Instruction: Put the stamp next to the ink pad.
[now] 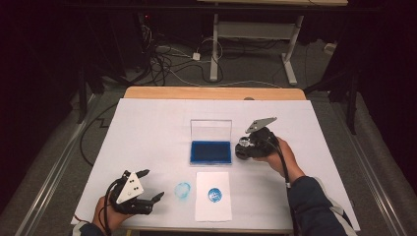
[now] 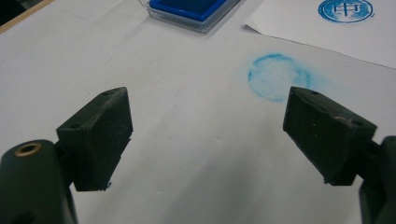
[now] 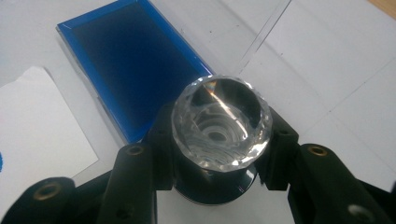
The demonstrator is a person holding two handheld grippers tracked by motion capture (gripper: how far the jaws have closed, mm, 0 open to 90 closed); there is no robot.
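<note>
A blue ink pad (image 1: 211,152) (image 3: 135,74) lies in its clear case with the lid (image 1: 211,130) standing open, at the middle of the white table cover (image 1: 147,128). Just right of it, my right gripper (image 1: 244,146) (image 3: 219,154) is shut on a stamp with a faceted clear knob (image 1: 244,142) (image 3: 220,123). In front of the pad lies a white sheet (image 1: 213,195) (image 2: 355,32) with a round blue stamp print (image 1: 214,194) (image 2: 345,9). My left gripper (image 1: 149,186) (image 2: 208,135) is open at the front left, over bare cover near a blue smudge (image 1: 182,191) (image 2: 278,77).
The wooden table edge (image 1: 211,93) shows beyond the white cover. Behind it on the floor are cables (image 1: 167,59) and the legs of another table (image 1: 215,49). A rail (image 1: 54,167) runs along the left side.
</note>
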